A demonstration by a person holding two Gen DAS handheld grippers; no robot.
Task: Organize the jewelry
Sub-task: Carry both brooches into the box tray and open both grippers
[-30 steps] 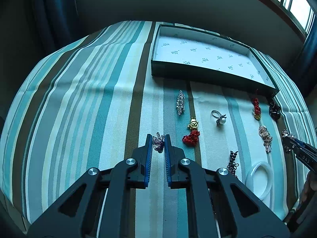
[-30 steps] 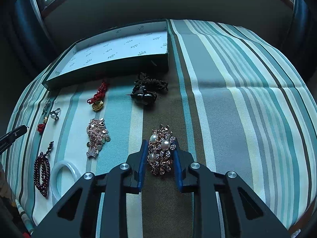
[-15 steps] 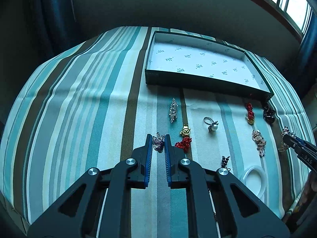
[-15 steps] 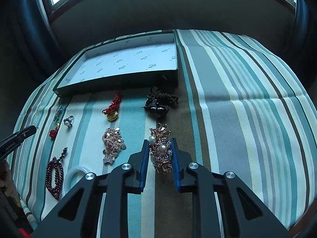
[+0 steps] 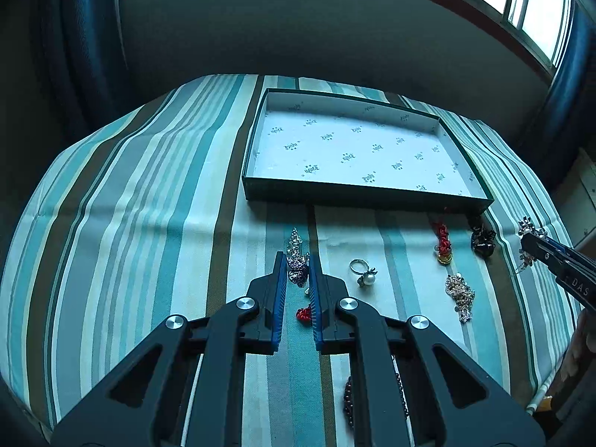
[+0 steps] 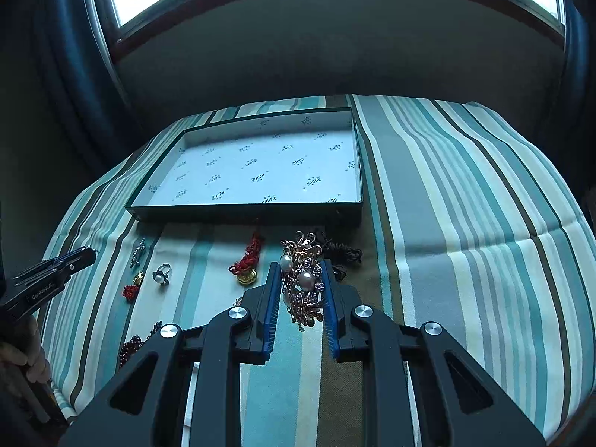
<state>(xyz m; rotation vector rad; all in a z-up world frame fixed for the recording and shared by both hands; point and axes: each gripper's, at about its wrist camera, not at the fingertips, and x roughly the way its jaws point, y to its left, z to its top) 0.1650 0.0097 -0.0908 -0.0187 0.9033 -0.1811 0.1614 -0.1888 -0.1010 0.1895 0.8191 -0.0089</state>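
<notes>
My left gripper [image 5: 298,260] is shut on a small silver sparkly brooch [image 5: 298,272] and holds it above the striped cloth. My right gripper [image 6: 300,266] is shut on a large gold brooch with pearls [image 6: 302,281], also lifted. An open shallow box with a white printed lining [image 5: 357,149] lies ahead; it also shows in the right wrist view [image 6: 257,171]. Both grippers are short of the box's near wall. The right gripper shows at the left wrist view's right edge [image 5: 529,240], the left gripper at the right wrist view's left edge [image 6: 87,255].
On the cloth before the box lie a long silver brooch [image 5: 294,240], a pearl ring [image 5: 363,272], a red knot charm [image 5: 442,244], a black piece [image 5: 482,240], a crystal pendant [image 5: 461,296], a small red charm [image 6: 131,289] and dark beads [image 6: 132,344].
Both grippers have risen with their brooches and moved forward toward the box, which now shows more from above.
</notes>
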